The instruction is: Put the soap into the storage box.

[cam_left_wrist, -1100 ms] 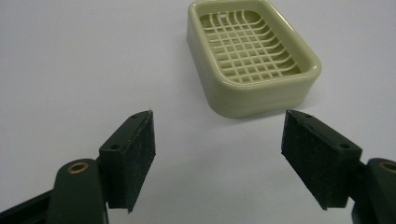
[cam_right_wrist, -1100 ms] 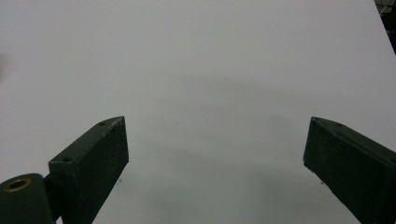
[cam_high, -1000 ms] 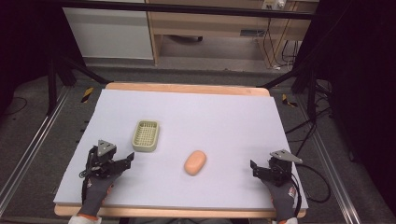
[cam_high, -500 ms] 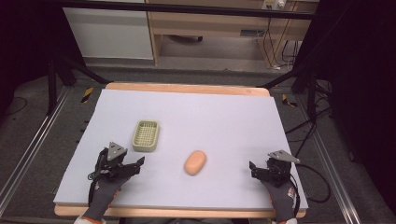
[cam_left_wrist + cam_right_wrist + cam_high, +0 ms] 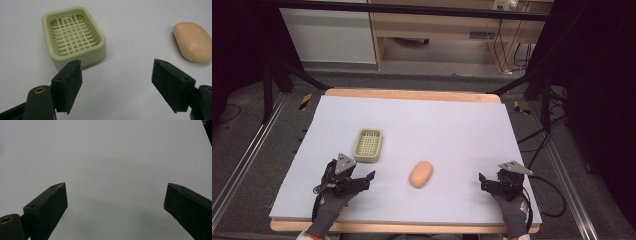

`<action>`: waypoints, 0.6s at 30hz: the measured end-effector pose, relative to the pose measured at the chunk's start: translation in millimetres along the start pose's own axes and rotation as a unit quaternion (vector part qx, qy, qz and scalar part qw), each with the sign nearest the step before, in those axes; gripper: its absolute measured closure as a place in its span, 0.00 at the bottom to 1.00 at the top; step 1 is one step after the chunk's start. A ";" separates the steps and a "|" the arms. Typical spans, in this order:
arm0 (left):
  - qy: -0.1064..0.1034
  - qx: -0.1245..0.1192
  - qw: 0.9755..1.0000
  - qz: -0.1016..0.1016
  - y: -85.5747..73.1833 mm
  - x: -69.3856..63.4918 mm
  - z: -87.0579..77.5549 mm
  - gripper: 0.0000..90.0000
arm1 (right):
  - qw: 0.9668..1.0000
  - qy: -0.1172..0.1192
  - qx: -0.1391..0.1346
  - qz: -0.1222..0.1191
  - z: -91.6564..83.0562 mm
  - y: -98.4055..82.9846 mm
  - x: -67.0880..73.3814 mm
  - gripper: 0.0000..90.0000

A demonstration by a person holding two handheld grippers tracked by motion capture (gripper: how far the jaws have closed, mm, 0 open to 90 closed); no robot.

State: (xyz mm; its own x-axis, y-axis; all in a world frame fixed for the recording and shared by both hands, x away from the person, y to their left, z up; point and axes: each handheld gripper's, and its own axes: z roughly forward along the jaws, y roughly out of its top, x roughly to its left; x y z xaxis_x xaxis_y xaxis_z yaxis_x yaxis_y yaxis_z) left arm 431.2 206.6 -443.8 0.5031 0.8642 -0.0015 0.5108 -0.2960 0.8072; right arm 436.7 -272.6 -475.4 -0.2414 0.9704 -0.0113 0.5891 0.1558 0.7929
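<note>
Reaching from your left gripper, jaws wide apart and empty: soap bar lies just right, long axis near-far, nearer than your right gripper, also open.

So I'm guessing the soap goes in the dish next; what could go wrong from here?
1. The soap bar is smooth and rounded, so it may slip from the left gripper, whose jaws stand open.
2. The soap dish stands loose on the table; a nudge could slide it.
</note>
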 end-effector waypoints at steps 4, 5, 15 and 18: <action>-0.007 0.002 1.000 0.004 2.7 -4.2 1.5 0.26 | 1.000 0.000 -0.002 0.000 -0.1 0.0 -0.1 0.06; -0.007 0.002 1.000 0.006 3.9 -5.0 1.8 0.26 | 1.000 0.000 -0.002 0.000 -0.1 0.0 -0.2 0.06; -0.013 -0.001 1.000 0.025 19.6 -13.0 -0.2 0.25 | 1.000 0.000 -0.003 0.005 -0.5 0.0 -0.1 0.06; -0.016 0.000 0.999 0.031 23.2 -15.4 0.1 0.25 | 1.000 0.000 -0.003 0.002 -0.3 0.1 0.3 0.06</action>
State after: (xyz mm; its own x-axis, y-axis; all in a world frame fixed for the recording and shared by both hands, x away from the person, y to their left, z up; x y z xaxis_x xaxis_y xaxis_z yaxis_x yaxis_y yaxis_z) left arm 435.4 186.3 -425.1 0.5549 0.8314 0.0297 0.4779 -0.3478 0.8066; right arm 436.4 -272.4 -475.1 -0.2404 0.9706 -0.0082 0.5847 0.1516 0.7970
